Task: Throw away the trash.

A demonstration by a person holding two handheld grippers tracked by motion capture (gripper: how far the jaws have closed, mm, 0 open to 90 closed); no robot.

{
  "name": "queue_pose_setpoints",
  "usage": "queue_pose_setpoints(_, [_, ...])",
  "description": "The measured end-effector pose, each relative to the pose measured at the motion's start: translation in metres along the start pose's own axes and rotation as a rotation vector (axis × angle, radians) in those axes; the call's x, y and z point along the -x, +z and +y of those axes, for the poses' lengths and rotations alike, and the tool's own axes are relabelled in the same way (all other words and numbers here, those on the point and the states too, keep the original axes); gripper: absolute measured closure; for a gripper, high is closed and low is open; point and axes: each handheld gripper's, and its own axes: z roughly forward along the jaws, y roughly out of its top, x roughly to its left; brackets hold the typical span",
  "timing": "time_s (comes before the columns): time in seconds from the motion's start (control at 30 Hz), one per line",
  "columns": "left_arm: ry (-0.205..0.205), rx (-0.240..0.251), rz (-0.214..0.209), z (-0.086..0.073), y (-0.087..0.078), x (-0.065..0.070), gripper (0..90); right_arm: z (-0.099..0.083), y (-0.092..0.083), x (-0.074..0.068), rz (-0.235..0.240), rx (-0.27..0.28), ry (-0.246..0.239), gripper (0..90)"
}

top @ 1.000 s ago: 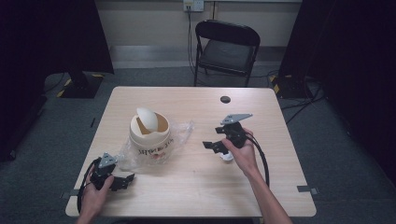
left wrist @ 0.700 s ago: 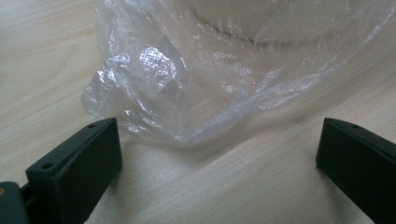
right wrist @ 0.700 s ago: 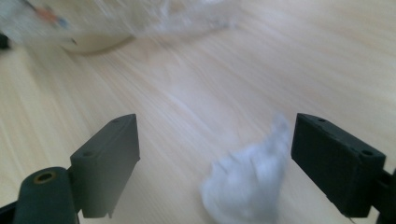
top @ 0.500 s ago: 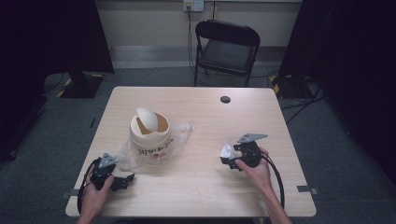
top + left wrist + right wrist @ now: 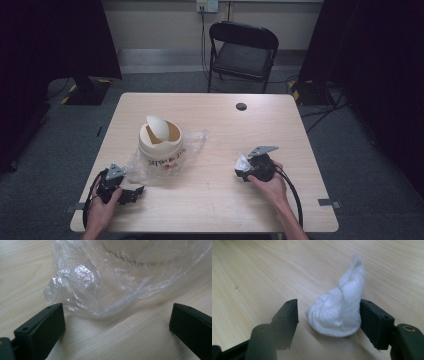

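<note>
The right claw [image 5: 328, 315] has dropped to the table [image 5: 262, 270], jaws closing around a tissue [image 5: 339, 312], 1 pad touching, the other apart.

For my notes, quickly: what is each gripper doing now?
Left gripper: open, empty.
Right gripper: open, closing around the white tissue, not yet clamped.

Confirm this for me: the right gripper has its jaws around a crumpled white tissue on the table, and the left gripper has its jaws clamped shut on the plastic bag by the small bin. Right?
Not quite. The left gripper is not clamped on the plastic bag: the left gripper view shows its jaws wide apart, the bag's edge lying between them untouched. The rest stands: the right gripper has the tissue between its jaws on the table, and the bag lies by the bin.
</note>
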Motion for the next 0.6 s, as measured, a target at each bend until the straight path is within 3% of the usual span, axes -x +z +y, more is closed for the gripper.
queue_pose_setpoints(0.07, [0.0,0.0,0.0,0.0,0.0,0.0,0.0,-0.0004,0.0001,-0.0002,-0.006,-0.001,-0.001,37.2])
queue_pose_setpoints(0.3, [0.0,0.0,0.0,0.0,0.0,0.0,0.0,-0.0028,0.0018,-0.001,-0.065,0.007,-0.036,57.3])
queue_pose_setpoints(0.43, [-0.001,0.0,0.0,0.0,0.0,0.0001,0.0,-0.0037,0.0003,0.0025,-0.064,0.023,0.003,66.1])
queue_pose_setpoints(0.6, [0.0,0.0,0.0,0.0,0.0,0.0,0.0,-0.0036,-0.0018,0.005,-0.07,0.042,0.021,70.8])
